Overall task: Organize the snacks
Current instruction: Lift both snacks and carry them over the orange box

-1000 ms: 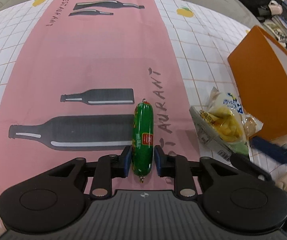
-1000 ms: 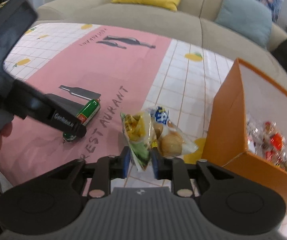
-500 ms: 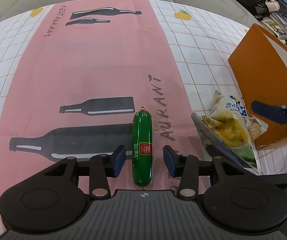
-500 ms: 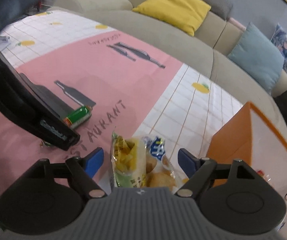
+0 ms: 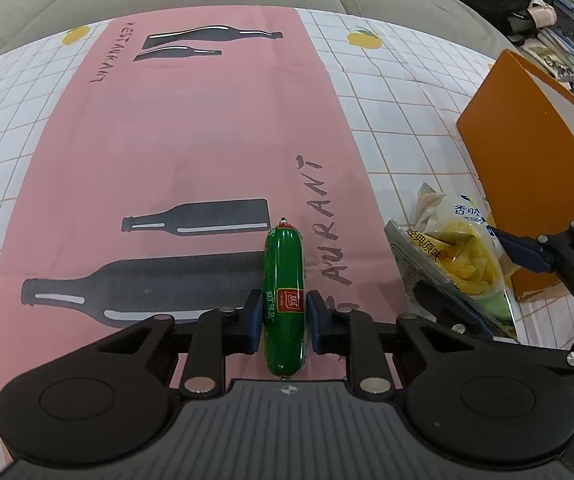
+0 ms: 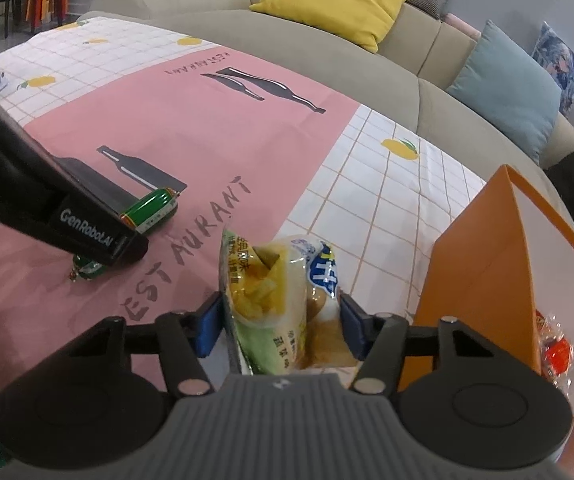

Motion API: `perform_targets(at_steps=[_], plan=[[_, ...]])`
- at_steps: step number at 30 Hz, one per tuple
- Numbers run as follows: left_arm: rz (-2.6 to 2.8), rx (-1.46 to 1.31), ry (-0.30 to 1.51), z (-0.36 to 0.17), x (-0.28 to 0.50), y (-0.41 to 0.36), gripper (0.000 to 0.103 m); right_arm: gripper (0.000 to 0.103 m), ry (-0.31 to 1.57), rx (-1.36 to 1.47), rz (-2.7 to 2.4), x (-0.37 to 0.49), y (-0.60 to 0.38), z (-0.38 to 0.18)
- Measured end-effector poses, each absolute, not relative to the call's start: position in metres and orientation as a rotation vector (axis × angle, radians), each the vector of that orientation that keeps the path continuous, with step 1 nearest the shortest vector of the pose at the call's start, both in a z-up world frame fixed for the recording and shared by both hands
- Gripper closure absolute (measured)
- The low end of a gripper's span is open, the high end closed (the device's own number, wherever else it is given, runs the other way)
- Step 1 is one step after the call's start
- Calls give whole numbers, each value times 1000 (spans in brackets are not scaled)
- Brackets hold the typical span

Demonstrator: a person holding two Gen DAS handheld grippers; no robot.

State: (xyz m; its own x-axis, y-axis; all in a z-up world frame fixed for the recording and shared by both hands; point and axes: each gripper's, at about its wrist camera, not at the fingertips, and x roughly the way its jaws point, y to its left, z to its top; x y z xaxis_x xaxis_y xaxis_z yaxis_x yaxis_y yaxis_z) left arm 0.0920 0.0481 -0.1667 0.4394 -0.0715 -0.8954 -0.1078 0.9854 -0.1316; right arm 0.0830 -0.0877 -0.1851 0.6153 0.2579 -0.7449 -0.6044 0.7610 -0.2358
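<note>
A green sausage stick lies on the pink tablecloth, and my left gripper is shut on its middle. It also shows in the right wrist view, partly hidden by the left gripper's body. Two snack bags, a yellow-green chips bag and a white-blue one, lie against each other beside the orange box. My right gripper straddles both bags, its jaws close against their sides. The bags also show in the left wrist view.
The orange box stands open at the right, with several wrapped snacks inside. A grey sofa with yellow and blue cushions curves round behind the table. The tablecloth is pink with white checks.
My left gripper opened half a second ago and has closed on the sausage again. My right gripper let the bags go, opened wide, and has narrowed around both bags.
</note>
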Motion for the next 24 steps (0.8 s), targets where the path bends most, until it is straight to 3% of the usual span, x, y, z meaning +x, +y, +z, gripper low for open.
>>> perform_targets(at_steps=[9,24], plan=[[12,-282,1080,-145,85,55,79,50,776,-369,522,81,-98,-156],[-128,-345,941,-50,88,18,79,50,708,-181,517,76,-160,-61]])
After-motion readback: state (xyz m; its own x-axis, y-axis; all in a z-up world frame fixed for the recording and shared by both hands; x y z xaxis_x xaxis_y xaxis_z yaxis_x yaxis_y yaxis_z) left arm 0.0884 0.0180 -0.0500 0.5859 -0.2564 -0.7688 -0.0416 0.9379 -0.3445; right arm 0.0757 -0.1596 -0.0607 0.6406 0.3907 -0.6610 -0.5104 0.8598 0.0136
